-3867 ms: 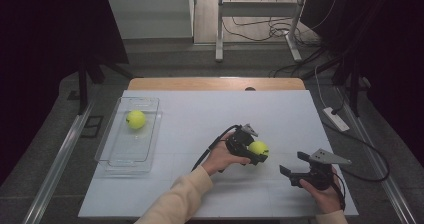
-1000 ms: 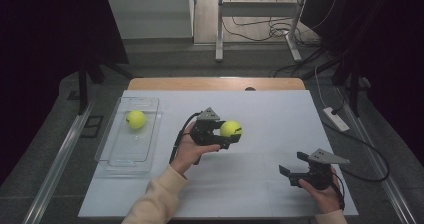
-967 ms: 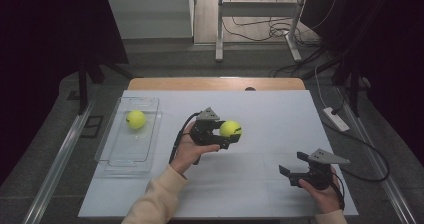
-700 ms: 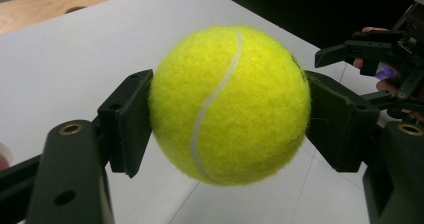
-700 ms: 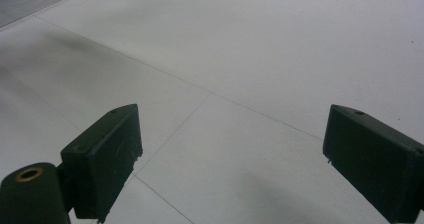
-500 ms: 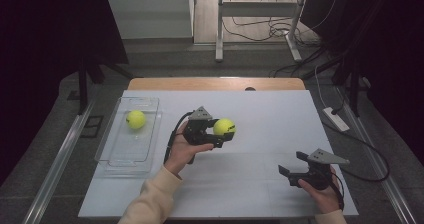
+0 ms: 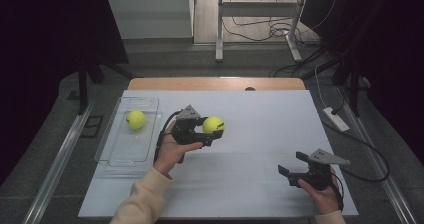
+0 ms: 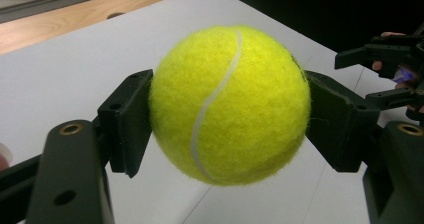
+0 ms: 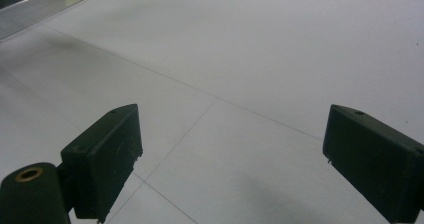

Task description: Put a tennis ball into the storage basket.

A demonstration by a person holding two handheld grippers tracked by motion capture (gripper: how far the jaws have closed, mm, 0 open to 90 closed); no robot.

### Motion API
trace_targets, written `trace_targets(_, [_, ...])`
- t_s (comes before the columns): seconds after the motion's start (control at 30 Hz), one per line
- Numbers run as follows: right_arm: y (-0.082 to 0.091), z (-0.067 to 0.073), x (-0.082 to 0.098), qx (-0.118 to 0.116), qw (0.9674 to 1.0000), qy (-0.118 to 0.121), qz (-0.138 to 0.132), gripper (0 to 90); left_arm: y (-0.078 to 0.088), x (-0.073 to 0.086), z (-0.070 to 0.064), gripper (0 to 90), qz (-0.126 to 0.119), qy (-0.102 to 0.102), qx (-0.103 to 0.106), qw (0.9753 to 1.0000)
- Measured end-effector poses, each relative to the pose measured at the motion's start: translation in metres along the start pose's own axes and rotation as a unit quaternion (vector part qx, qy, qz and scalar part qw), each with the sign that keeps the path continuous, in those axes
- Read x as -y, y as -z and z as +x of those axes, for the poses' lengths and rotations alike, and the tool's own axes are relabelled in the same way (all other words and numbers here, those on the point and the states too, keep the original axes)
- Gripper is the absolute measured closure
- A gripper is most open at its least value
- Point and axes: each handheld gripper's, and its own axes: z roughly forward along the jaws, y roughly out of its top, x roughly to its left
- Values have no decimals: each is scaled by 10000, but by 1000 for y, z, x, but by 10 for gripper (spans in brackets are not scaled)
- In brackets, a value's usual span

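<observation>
Fuzzy yellow tennis ball (image 8: 230, 104) (white seam) between left claw (image 7: 212, 132) jaws.

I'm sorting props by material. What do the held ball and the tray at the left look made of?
Held ball: fuzzy yellow felt with a white seam, like a tennis ball, clamped in the left gripper. Tray: clear, glossy, probably plastic or acrylic; the table shows through it, and a second ball lies inside.

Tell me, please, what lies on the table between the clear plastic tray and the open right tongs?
In the high view, only the left tongs holding a yellow tennis ball; otherwise bare white tabletop.
</observation>
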Motion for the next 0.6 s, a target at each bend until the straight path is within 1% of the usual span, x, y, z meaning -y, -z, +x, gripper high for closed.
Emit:
trace_targets(0.17, [0,4,1,7,10000,10,30,87,7,4,1,270,-39,8,-29,10000])
trace_targets(0.33, [0,5,1,7,10000,22,15,88,12,3,2,270,-104,-23,-45,9999])
trace_targets(0.47, [-1,4,1,10,10000,33,35,88,13,4,1,270,-94,-79,-118,9999])
trace_targets(0.6, [-1,4,1,-5,10000,36,34,88,16,4,2,270,-123,-77,-186,9997])
